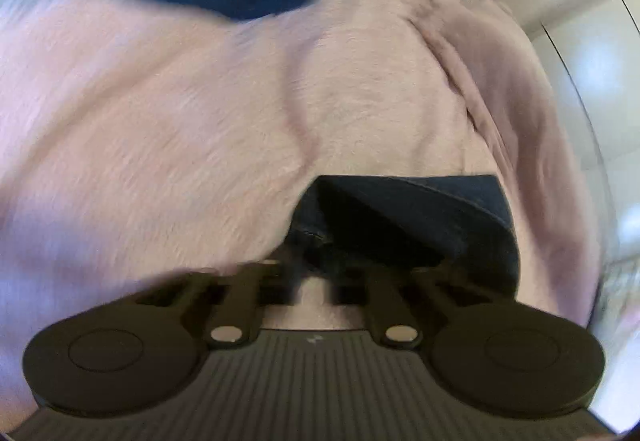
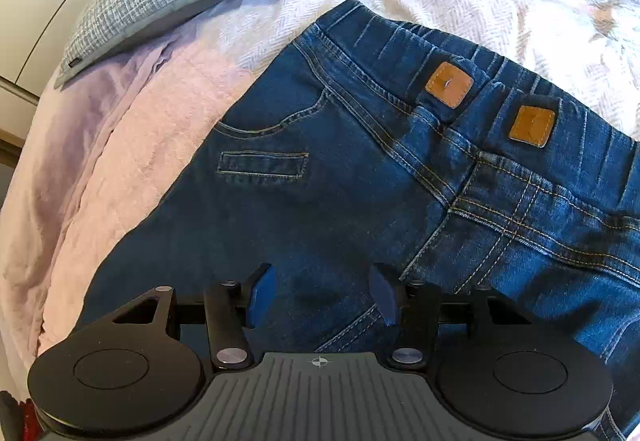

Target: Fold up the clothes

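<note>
Jeans [image 2: 320, 177] spread waist-up on the bed [image 2: 120, 145], fold stage unclear; right tongs [image 2: 322, 297] wide above denim, left tongs [image 1: 316, 277] unreadable.

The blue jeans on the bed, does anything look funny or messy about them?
Nothing torn or spilled. The dark blue denim jeans lie flat on the pale pink quilted bedspread, both tan leather patches showing at the waistband. The right gripper hovers open above them. The left wrist view is blurred, so the dark fabric there is unclear.
</note>
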Demonstrator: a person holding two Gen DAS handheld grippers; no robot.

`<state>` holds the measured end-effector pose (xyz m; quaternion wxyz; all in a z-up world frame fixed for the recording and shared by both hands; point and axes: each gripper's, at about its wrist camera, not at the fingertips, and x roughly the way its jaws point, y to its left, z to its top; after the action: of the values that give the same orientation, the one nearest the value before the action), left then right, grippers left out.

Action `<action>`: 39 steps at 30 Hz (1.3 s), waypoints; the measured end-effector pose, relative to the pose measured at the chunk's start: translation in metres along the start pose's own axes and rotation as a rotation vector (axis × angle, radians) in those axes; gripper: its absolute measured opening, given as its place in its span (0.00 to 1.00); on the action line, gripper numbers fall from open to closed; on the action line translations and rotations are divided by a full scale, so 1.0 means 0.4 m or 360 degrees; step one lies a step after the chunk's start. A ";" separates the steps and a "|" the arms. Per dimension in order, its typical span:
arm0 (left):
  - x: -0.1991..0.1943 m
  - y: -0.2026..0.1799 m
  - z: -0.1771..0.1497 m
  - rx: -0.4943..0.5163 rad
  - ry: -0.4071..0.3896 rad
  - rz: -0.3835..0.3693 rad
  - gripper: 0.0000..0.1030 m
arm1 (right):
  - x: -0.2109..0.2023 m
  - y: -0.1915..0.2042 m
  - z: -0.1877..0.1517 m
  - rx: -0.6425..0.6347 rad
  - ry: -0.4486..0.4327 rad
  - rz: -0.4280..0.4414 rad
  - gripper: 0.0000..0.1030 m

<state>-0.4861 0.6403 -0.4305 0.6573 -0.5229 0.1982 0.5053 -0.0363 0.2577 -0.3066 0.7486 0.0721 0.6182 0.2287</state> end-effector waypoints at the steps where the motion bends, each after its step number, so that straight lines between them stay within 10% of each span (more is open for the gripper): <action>1: -0.016 -0.034 0.007 0.0195 -0.0073 0.0035 0.02 | 0.001 0.002 0.002 -0.0007 0.0006 -0.0003 0.54; 9: -0.258 -0.233 0.091 0.1652 -0.1028 0.0248 0.07 | 0.005 -0.005 0.008 0.0043 0.0022 -0.0001 0.54; 16: -0.190 -0.058 0.078 0.1329 -0.0409 0.0814 0.11 | 0.005 0.004 -0.003 0.0028 0.0038 0.0029 0.55; 27: -0.154 -0.234 -0.043 0.0974 -0.0080 0.0353 0.25 | -0.036 -0.001 0.011 -0.0211 0.0026 0.0056 0.55; 39: -0.197 -0.333 -0.261 0.0912 0.0148 0.0282 0.24 | -0.125 -0.178 0.201 -0.0365 -0.0137 0.0099 0.55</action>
<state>-0.3743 0.5191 -0.3426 0.7215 -0.3195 0.4075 0.4598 0.0520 0.1873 -0.2717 0.7703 0.0150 0.5526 0.3177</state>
